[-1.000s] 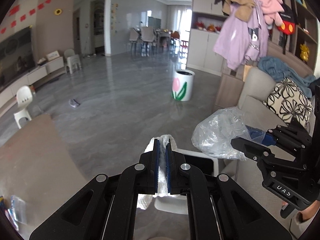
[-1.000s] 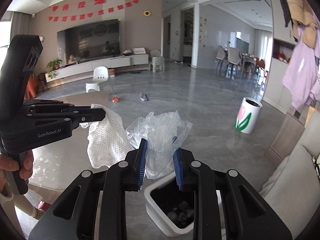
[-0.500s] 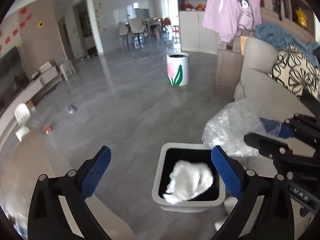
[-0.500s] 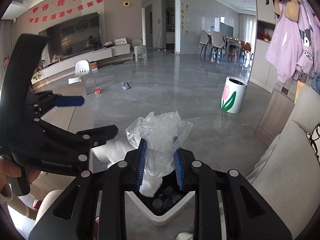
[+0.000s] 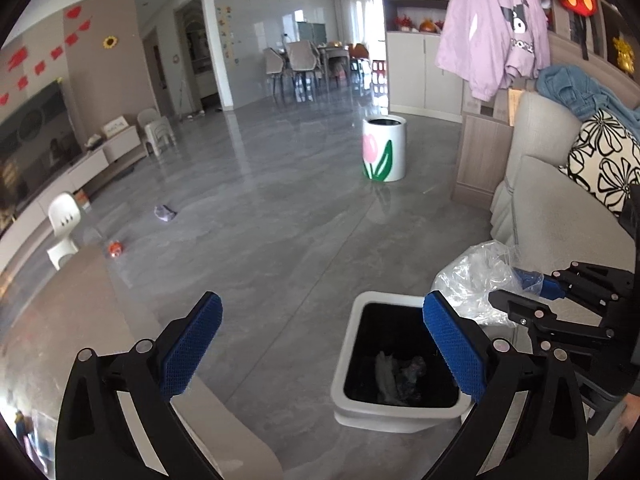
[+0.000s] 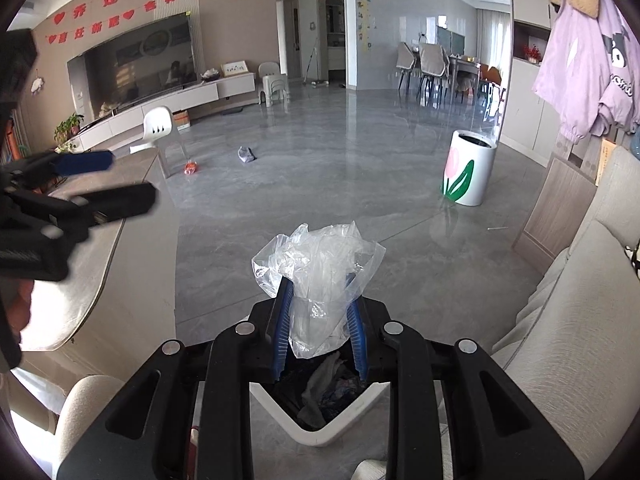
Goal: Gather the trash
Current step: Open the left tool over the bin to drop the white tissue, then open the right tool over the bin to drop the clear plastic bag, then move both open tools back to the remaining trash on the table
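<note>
A white bin with a dark inside stands on the floor by the sofa; crumpled trash lies in it. My left gripper is open and empty, above and left of the bin. My right gripper is shut on a crumpled clear plastic bag and holds it over the bin. The bag also shows in the left wrist view, just right of the bin. The left gripper shows blurred at the left of the right wrist view.
A beige sofa runs along the right. A low table is on the left. A tulip-painted bin stands farther off. A grey rag and a small orange item lie on the floor.
My left gripper opened and dropped the white paper towel into the bin, then drew back left. My right gripper, still shut on the plastic bag, moved over the bin.
</note>
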`<state>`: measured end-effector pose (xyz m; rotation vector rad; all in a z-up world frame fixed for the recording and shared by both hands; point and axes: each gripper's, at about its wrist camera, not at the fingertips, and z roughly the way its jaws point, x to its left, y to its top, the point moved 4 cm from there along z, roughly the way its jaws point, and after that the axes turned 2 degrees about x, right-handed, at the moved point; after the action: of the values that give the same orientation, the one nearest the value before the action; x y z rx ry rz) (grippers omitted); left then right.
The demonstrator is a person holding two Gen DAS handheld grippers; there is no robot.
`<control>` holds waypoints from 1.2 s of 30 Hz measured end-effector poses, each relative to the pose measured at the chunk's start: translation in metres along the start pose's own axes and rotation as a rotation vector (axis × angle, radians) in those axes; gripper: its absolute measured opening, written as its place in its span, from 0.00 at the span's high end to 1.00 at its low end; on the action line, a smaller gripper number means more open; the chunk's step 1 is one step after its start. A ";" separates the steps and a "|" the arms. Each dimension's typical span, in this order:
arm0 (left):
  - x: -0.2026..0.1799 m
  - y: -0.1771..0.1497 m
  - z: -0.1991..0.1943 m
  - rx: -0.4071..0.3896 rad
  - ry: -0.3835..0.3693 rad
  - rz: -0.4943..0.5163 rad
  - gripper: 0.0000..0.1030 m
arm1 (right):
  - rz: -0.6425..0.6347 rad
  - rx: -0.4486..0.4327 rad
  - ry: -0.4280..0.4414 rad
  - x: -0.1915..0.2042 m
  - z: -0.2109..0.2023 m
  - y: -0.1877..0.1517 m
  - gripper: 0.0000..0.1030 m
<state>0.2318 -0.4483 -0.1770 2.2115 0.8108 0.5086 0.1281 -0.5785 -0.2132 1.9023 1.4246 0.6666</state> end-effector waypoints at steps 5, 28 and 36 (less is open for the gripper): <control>0.022 -0.003 0.000 0.017 0.040 -0.048 0.04 | -0.013 0.015 0.003 0.002 0.017 0.001 0.72; 0.070 -0.032 -0.031 -0.003 0.104 -0.111 0.04 | -0.150 -0.061 0.079 0.051 -0.001 0.029 0.04; 0.125 -0.073 -0.072 0.011 0.209 -0.204 0.04 | -0.237 -0.109 0.190 0.126 -0.010 0.047 0.04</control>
<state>0.2531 -0.2878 -0.1683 2.0788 1.1376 0.6422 0.1849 -0.4642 -0.1699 1.5887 1.6653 0.8075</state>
